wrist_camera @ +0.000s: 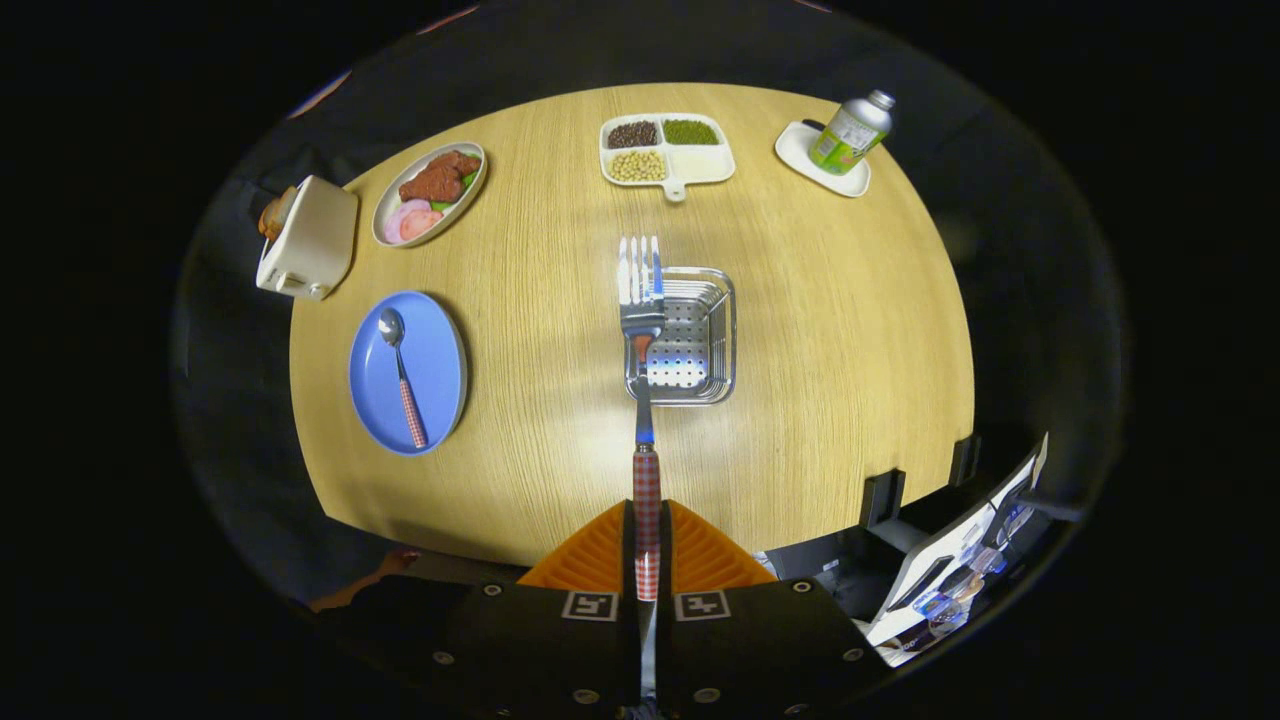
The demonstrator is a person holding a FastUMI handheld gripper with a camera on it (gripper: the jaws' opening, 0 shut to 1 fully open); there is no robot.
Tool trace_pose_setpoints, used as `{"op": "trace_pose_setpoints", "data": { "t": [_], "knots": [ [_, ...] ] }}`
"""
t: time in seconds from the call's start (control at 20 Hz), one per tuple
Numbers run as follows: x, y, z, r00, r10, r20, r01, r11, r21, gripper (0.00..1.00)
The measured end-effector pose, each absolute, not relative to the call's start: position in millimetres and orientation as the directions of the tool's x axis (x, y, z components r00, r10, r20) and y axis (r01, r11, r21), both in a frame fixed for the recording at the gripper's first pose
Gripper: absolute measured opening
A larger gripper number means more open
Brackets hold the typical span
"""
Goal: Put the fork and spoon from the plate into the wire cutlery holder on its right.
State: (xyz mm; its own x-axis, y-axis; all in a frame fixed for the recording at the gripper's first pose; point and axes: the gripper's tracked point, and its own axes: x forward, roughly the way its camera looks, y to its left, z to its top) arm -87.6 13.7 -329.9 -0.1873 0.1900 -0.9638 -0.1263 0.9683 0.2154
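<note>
The fork (640, 300) runs straight out at 12 o'clock from the gripper (647, 545), its red-checked handle clamped between the two ribbed orange fingers (590, 555), which press on it from both sides. Its shiny steel tines hang over the left rim of the holder (690, 335), a square metal basket with a perforated floor and wire walls, sitting mid-table just beyond the fingers.

At about 10 o'clock from the fingers lies a round, smooth blue plate (435, 345); the spoon (402, 375) rests on it, bowl away, checked handle toward the gripper.

Farther off, at 11 o'clock, an oval dish (428, 192) holds brown and pink food, with a cream boxy toaster (305, 240) hanging off the table's edge beside it. At 12 o'clock stands a white divided tray (668, 150) of beans; at 1 o'clock a green-labelled bottle (850, 132) leans on a small white dish (822, 160). The table (830, 330) is round, pale wood grain
</note>
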Motion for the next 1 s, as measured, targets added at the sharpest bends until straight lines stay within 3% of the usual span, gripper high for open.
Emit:
{"op": "trace_pose_setpoints", "data": {
  "t": [0.4,0.6,1.0],
  "knots": [
    [-91.1,-3.8,-340.6,-0.414,0.196,-0.889,-0.185,0.938,0.293,0.07],
    [-84.1,-2.3,-342.1,-0.496,0.204,-0.844,-0.152,0.937,0.315,0.07],
    [-75.3,-15.9,-344.4,-0.638,0.088,-0.765,-0.243,0.919,0.309,0.08]
  ]
}}
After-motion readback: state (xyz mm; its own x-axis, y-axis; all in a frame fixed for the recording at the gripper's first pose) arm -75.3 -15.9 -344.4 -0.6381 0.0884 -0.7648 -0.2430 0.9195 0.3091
